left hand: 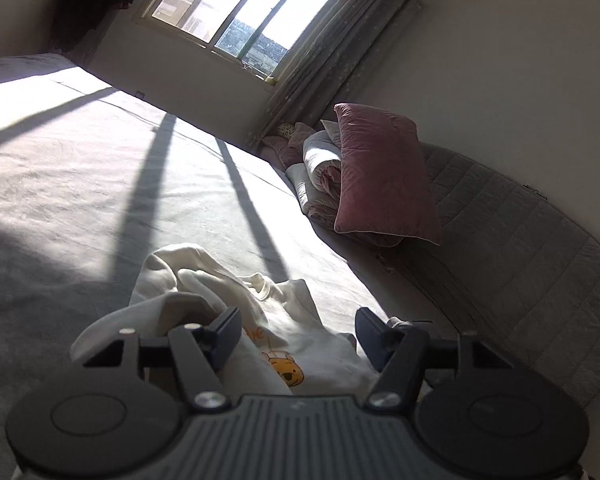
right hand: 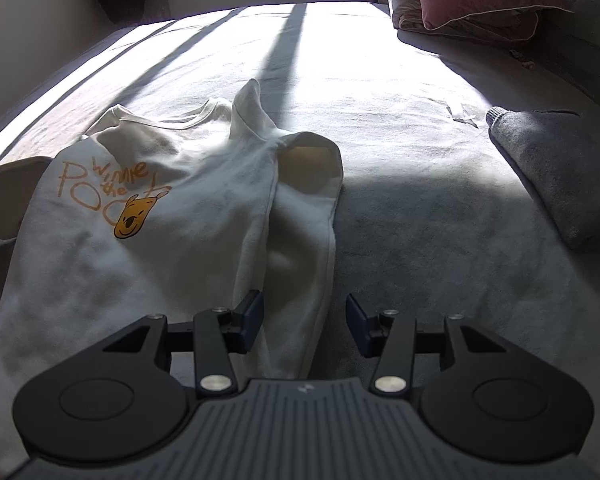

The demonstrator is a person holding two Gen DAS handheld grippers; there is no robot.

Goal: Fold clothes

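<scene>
A white sweatshirt [right hand: 148, 248] with an orange bear print lies crumpled on the grey bed [right hand: 400, 184], one sleeve folded over along its right side. My right gripper [right hand: 305, 320] stands open just above that folded sleeve edge; cloth lies between the fingers but the pads do not press it. In the left wrist view the same sweatshirt [left hand: 296, 320] is bunched below my left gripper [left hand: 298, 330], which is open with its pads apart from the cloth. The gripper bodies hide the garment's near edge.
A folded grey garment [right hand: 560, 176] lies on the bed to the right. A pink pillow [left hand: 380, 176] leans on a rolled duvet [left hand: 320, 164] by the quilted headboard [left hand: 520, 240]. A window [left hand: 244, 8] throws sun stripes across the sheet.
</scene>
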